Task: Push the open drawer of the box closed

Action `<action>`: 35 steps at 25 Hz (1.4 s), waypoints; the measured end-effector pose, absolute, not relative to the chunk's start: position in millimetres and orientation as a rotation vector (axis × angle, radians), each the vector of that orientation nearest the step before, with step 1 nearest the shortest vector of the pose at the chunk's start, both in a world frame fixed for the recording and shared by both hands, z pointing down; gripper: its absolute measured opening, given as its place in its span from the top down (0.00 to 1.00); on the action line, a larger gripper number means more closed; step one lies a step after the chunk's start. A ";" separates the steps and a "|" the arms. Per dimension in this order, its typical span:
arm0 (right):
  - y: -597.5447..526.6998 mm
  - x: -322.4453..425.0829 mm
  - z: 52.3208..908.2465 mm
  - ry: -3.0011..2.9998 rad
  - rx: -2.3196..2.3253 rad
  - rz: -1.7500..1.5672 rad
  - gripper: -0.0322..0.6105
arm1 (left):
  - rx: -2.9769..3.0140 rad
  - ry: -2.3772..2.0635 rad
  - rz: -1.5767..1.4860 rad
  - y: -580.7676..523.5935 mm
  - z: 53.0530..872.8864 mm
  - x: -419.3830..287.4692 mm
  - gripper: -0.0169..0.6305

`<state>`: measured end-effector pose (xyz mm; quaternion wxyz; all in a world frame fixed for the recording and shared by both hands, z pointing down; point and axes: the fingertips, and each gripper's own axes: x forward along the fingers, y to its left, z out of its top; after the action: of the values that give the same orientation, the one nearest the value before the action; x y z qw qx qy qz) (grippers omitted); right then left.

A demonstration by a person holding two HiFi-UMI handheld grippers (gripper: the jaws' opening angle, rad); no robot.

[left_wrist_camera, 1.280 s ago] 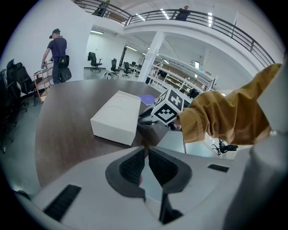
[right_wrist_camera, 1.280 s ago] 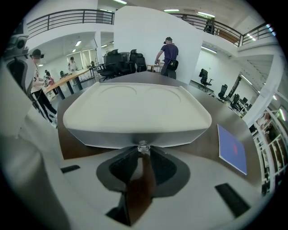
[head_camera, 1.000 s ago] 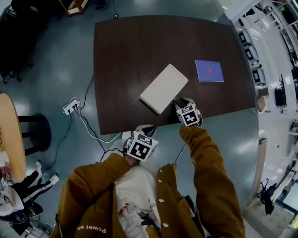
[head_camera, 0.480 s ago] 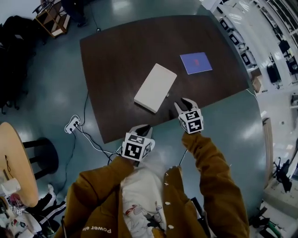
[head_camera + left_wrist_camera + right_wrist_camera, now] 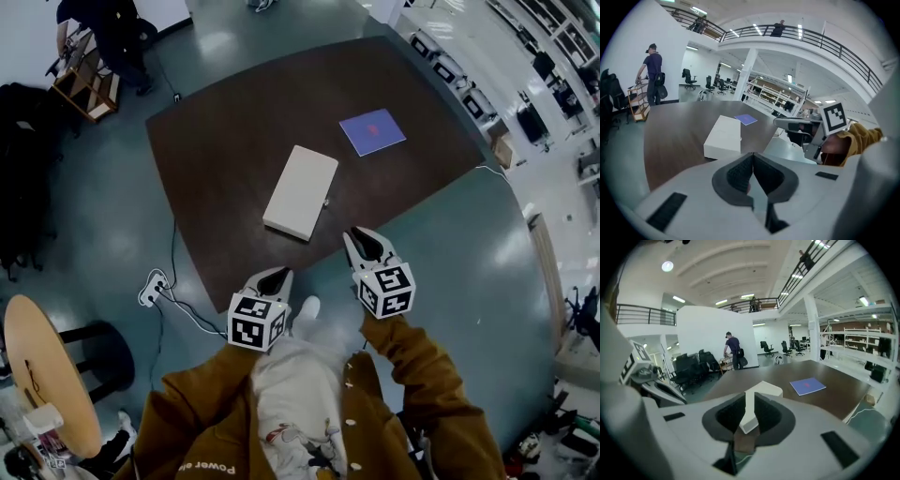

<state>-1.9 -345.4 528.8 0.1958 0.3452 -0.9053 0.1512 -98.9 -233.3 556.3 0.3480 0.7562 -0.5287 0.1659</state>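
Note:
A flat white box (image 5: pixel 300 192) lies near the middle of the dark brown table (image 5: pixel 225 159), and its sides look flush, with a small tab on its right long side. Both grippers hang over the floor in front of the table's near edge, apart from the box. The left gripper (image 5: pixel 277 274) is shut with nothing in it, and its view shows the box (image 5: pixel 723 137) ahead. The right gripper (image 5: pixel 361 234) has a narrow gap between its jaws, which are closing on nothing. Through that gap the box (image 5: pixel 766 389) shows well ahead.
A blue sheet (image 5: pixel 372 131) lies on the table right of the box. A white power strip (image 5: pixel 152 288) with cables lies on the floor at the left. A round wooden table (image 5: pixel 47 375) stands at lower left. A person with a cart (image 5: pixel 117 33) stands far back.
Both grippers have drawn back from the box, off the table edge and towards the body. The right gripper, earlier at the box's near end, now has narrower jaws.

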 end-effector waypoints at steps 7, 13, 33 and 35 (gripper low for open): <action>-295.1 -6.1 461.7 -2.695 1.151 0.547 0.90 | 1.963 -1.353 0.404 -220.8 542.2 -105.1 0.96; -266.8 5.6 440.9 -2.690 1.283 0.505 0.90 | 2.006 -1.370 0.320 -218.7 508.6 -100.2 0.96; -221.7 17.7 456.4 -2.613 1.341 0.559 0.94 | 2.037 -1.272 0.313 -220.8 502.1 -81.7 0.96; -223.7 22.1 458.8 -2.600 1.354 0.539 0.94 | 2.043 -1.271 0.323 -222.0 503.3 -78.8 0.96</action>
<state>22.1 -223.7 458.8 0.0804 0.4528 -0.8695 0.1803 -78.8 -222.0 503.3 0.3493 0.7886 -0.4905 0.1245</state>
